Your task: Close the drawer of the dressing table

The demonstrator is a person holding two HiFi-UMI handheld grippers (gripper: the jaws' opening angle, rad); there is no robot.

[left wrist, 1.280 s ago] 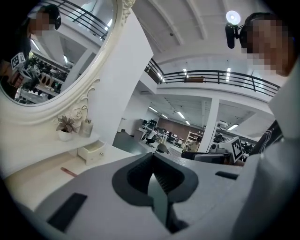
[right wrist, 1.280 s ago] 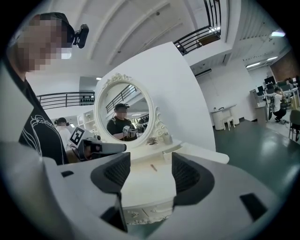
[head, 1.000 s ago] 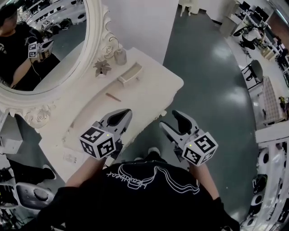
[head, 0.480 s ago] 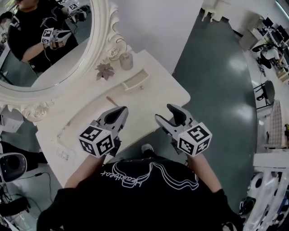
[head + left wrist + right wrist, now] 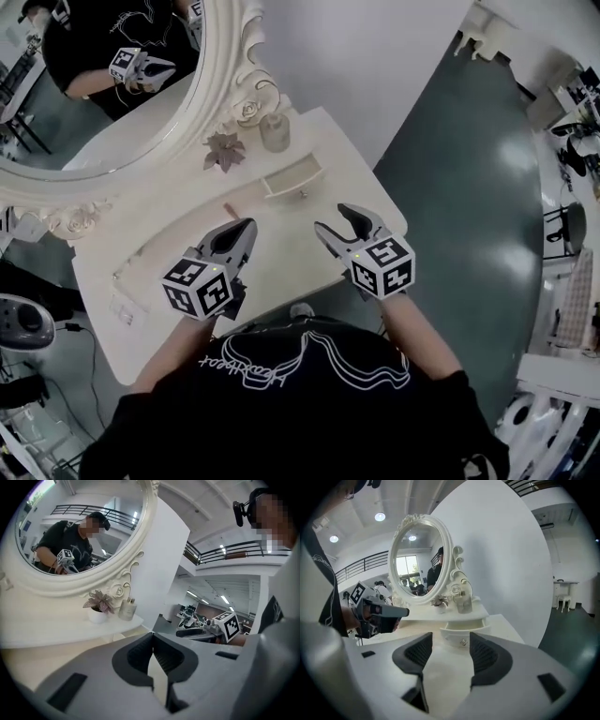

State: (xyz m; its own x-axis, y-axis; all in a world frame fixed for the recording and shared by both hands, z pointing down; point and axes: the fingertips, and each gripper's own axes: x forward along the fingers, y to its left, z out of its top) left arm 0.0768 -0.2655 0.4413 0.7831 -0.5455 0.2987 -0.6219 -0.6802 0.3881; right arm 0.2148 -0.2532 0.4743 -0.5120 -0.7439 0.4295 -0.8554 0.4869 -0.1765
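Head view: left claw [image 5: 246, 230] and right claw [image 5: 330, 218] have moved closer to the oval mirror [image 5: 103, 112]. The small drawer [image 5: 292, 178] below the mirror still juts open.

Left gripper view: claw pinched together, empty.

Right gripper view: claw wide but closing on nothing, drawer ahead. The push looks not yet begun.

The only lettering I see is white script on my black shirt [image 5: 309, 394], too warped to read.
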